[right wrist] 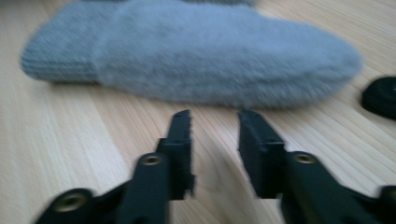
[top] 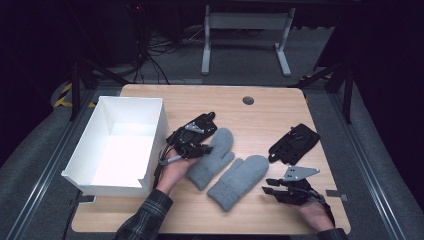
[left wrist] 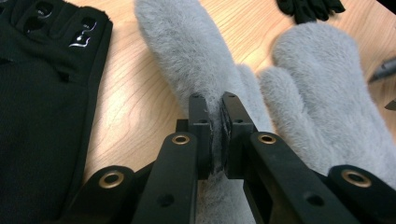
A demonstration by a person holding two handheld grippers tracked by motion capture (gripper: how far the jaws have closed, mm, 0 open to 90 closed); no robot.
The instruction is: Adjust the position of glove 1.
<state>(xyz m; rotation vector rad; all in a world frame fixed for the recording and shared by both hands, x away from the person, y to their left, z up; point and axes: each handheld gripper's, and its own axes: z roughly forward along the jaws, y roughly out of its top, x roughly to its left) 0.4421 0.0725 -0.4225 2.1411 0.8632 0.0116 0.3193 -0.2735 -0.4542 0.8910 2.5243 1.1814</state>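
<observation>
We count two grey mittens (top: 212, 157) (top: 240, 181), two black gloves (top: 196, 130) (top: 295, 143); left tool (left wrist: 216, 105) pinches one mitten, right tool (right wrist: 214, 122) apparently spread, empty, white box (top: 100, 170) beside

At frame centre, the two mittens (top: 223, 167) are grey fleecy cloth with ribbed knit cuffs. The table (top: 260, 115) is smooth, matt light wood grain. My left hand-held gripper (left wrist: 215, 116) is matt black plastic with brass-coloured rivets. At left, the box (top: 102, 175) looks smooth, matt white.
</observation>
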